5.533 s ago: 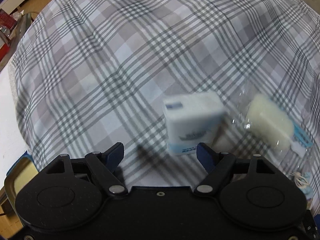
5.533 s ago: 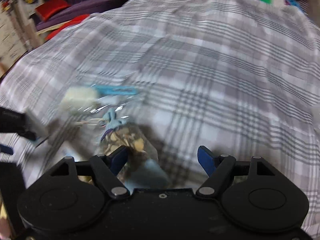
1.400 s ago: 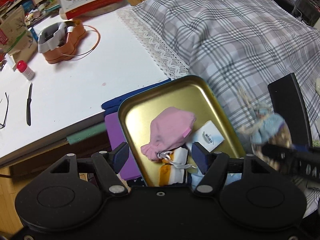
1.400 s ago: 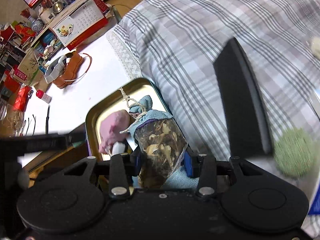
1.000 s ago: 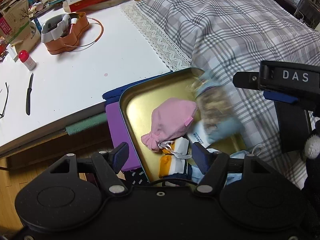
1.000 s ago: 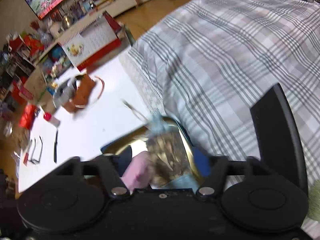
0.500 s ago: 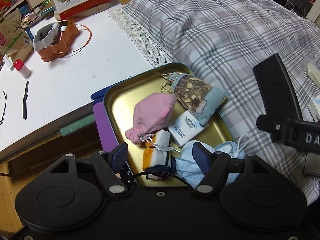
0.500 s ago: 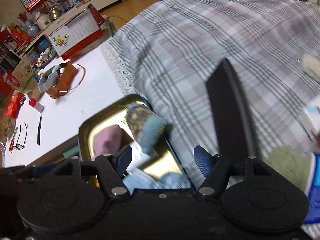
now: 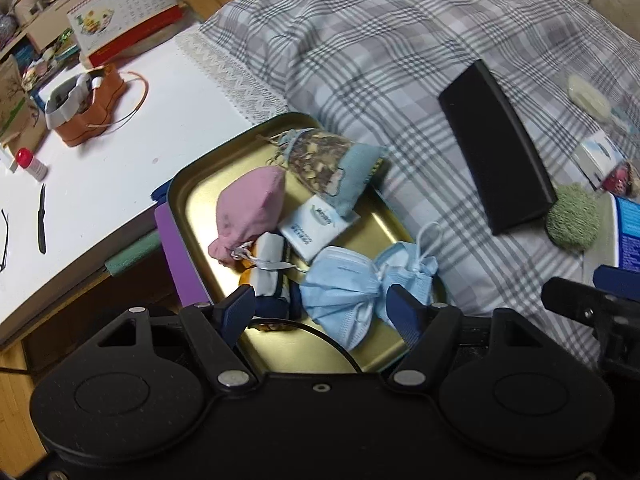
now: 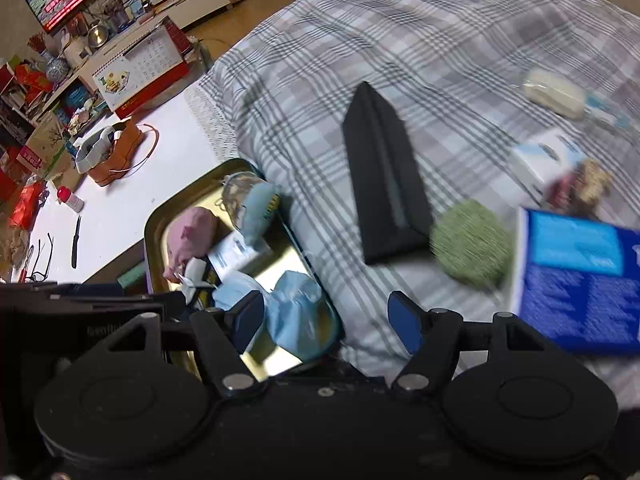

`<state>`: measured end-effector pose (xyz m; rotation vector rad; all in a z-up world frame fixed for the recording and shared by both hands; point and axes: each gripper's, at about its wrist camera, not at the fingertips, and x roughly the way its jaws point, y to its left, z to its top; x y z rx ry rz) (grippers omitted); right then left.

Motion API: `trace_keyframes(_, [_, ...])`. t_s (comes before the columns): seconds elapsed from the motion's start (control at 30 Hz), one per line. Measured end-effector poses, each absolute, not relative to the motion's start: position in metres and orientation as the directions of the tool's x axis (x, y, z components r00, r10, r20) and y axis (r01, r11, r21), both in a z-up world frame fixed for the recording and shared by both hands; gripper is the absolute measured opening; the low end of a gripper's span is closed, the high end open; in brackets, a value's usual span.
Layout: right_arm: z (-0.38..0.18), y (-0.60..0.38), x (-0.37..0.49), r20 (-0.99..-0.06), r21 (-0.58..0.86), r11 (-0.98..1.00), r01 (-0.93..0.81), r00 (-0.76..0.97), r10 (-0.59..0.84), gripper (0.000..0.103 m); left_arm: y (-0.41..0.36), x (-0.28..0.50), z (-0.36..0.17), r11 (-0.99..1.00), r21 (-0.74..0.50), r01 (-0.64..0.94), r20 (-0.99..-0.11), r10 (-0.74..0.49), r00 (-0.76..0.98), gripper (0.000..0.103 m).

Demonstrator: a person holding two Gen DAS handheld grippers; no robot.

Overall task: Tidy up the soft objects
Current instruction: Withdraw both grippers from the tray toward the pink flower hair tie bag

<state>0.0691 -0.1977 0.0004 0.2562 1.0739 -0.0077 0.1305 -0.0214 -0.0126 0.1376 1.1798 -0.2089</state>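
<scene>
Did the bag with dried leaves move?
Yes. The leaf bag went from the right tool into the gold tray, beside the pink pouch.

one gold tray (image 9: 188, 184), holding six soft items: one pink drawstring pouch (image 9: 250, 204), one dried-herb sachet (image 9: 324, 160), one white tissue packet (image 9: 318, 226), two light-blue face masks (image 9: 344, 288) bunched together, and one rolled white-and-orange bundle (image 9: 268, 264). on the plaid bed cover (image 9: 380, 40): one black flat case (image 9: 496, 148), one green fuzzy ball (image 9: 572, 222), one cream sponge in clear wrap (image 9: 588, 94), one white-and-blue tissue pack (image 9: 600, 156), one small sachet of dried flowers (image 10: 580, 188), one blue printed box (image 10: 580, 276). on the white desk (image 9: 120, 160): one orange pouch (image 9: 88, 112), one desk calendar (image 9: 124, 24), one red-capped bottle (image 9: 32, 164), one black pen (image 9: 41, 220), one pair of glasses (image 10: 40, 260).
</scene>
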Motion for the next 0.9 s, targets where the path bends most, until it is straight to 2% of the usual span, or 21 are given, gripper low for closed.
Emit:
trace_keyframes(0.2, [0.015,-0.243,0.024,-0.851,0.206,0.955,0.214,0.52,0.068,0.069,-0.057,0.119,-0.003,0.948,-0.009,0.317,-0.921,-0.131,0.366,0.068])
trace_keyframes(0.43, [0.031,-0.308,-0.008,-0.817,0.203,0.903,0.378,0.574,-0.057,0.071,-0.104,0.112,0.007,0.913,-0.027,0.408,-0.919,-0.183,0.349,0.07])
trace_keyframes(0.63, [0.03,-0.353,-0.015,-0.809,0.217,0.845,0.488,0.574,-0.124,0.071,-0.143,0.116,0.007,0.889,-0.049,0.455,-0.922,-0.215,0.321,0.07])
trace_keyframes(0.9, [0.03,-0.386,0.0,-0.804,0.22,0.814,0.538,0.572,-0.161,0.071,-0.179,0.123,0.009,0.868,-0.067,0.492,-0.926,-0.237,0.293,0.07])
